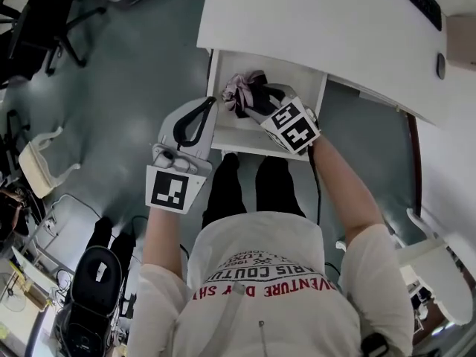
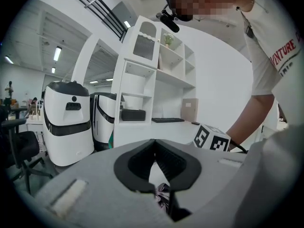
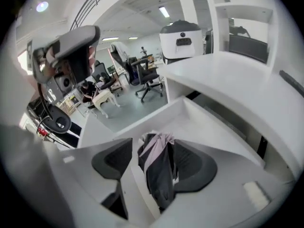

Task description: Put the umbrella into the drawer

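Observation:
A folded black and pink umbrella lies in the open white drawer under the desk. My right gripper reaches down into the drawer with its jaws wide around the umbrella. In the right gripper view a gap shows between the left pad and the fabric; the cloth lies against the right pad. My left gripper hovers at the drawer's front left corner, jaws shut with tips meeting and nothing held. In the left gripper view, a bit of umbrella shows below the jaws.
The white desk overhangs the drawer's back. Black office chairs stand far left, a black machine sits lower left and a white chair lower right. White robots and shelving stand beyond the left gripper.

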`<state>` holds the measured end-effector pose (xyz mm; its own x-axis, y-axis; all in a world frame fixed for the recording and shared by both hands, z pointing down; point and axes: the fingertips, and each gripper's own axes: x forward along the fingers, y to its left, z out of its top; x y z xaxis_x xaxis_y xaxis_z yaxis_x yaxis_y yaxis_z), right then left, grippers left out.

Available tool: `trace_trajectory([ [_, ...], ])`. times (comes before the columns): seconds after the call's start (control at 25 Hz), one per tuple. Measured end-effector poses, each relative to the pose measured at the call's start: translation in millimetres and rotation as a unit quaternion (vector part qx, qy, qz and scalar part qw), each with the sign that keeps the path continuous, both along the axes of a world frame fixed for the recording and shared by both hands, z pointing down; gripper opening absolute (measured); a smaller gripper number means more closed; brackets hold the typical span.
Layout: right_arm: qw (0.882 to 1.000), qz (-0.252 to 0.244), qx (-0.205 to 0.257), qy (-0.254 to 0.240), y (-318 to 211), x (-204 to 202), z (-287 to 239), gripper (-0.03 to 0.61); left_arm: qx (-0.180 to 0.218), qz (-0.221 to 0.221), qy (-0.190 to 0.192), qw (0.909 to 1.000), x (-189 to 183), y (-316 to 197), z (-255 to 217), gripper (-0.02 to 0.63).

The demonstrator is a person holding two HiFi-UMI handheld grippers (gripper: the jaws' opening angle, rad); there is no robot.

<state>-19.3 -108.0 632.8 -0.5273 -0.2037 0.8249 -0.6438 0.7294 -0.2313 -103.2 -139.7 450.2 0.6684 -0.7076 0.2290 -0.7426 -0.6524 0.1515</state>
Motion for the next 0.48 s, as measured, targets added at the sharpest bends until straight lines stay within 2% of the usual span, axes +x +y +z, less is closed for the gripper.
trace_trajectory([
  [0.04, 1.000, 0.009, 0.005, -0.007, -1.6, 2.1, -12.8, 0.271, 0.004, 0.001, -0.001, 1.0000, 3.9, 0.3, -8.2, 0.006],
  [0.24, 0.997, 0.046, 0.053, -0.023, -13.3, 17.1, -76.4, 0.156, 0.035, 0.010, -0.007, 0.9993, 20.8, -0.7, -51.4, 0.006],
  [0.32, 0.994, 0.058, 0.082, -0.037, -18.6, 21.0, -107.6, 0.079, 0.050, 0.018, -0.009, 0.9986, 26.1, -1.0, -70.1, 0.006],
  [0.48, 0.986, 0.091, 0.127, -0.064, -20.5, 34.2, -167.0, 0.012, 0.067, 0.032, -0.013, 0.9971, 36.6, 3.3, -106.1, 0.006],
])
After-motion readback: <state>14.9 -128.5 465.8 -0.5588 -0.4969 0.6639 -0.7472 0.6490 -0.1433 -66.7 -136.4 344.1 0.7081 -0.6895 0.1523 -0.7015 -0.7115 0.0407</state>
